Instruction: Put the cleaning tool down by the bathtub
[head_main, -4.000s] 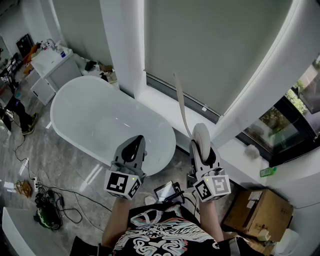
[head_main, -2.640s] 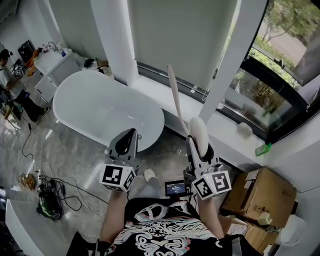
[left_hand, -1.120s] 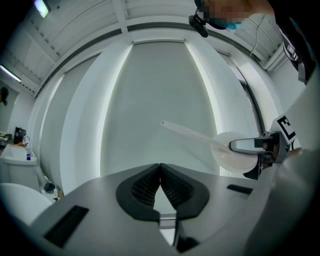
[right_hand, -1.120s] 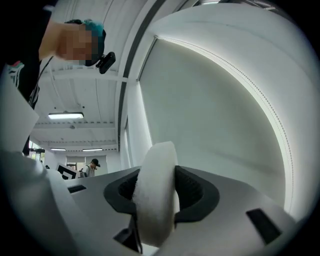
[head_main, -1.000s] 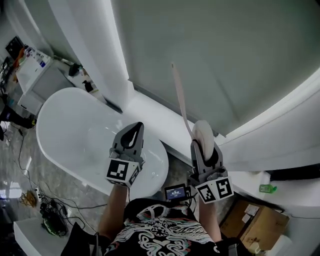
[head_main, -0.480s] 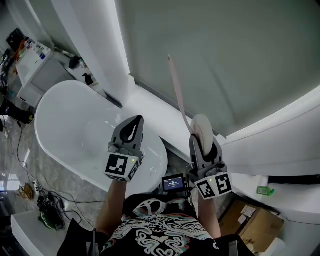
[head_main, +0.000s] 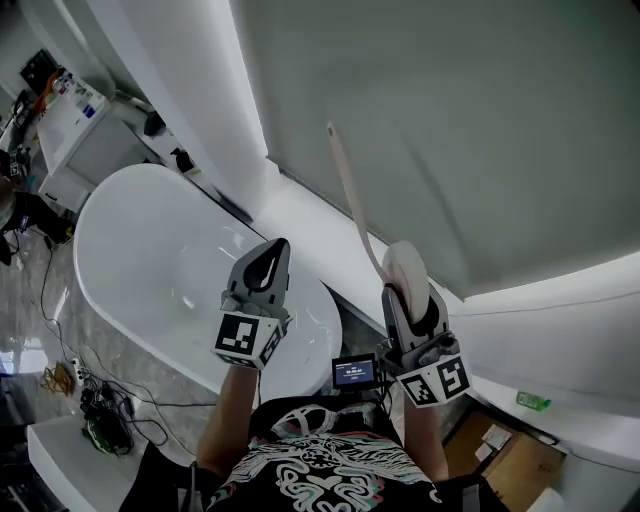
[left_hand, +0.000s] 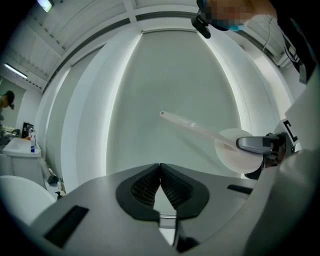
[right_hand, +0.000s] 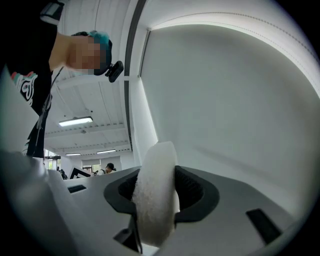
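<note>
Both grippers sit slightly lower in the head view than a second ago, the tool carried along.
1. Left gripper (head_main: 272, 252): mine, jaws together, nothing between them; shows over the tub's 3 o'clock end.
2. Right gripper (head_main: 405, 282): mine, jaws clamped on the tool's (head_main: 352, 200) white round pad (right_hand: 155, 195). Handle (left_hand: 192, 129) slants toward 11 o'clock, in the air, before the grey blind (head_main: 450, 120).
3. Tub (head_main: 130, 230): white, at 9 o'clock from my left gripper.

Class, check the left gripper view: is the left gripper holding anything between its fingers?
No: the left gripper is shut with nothing between its fingers; the cleaning tool sits in the right gripper.
</note>
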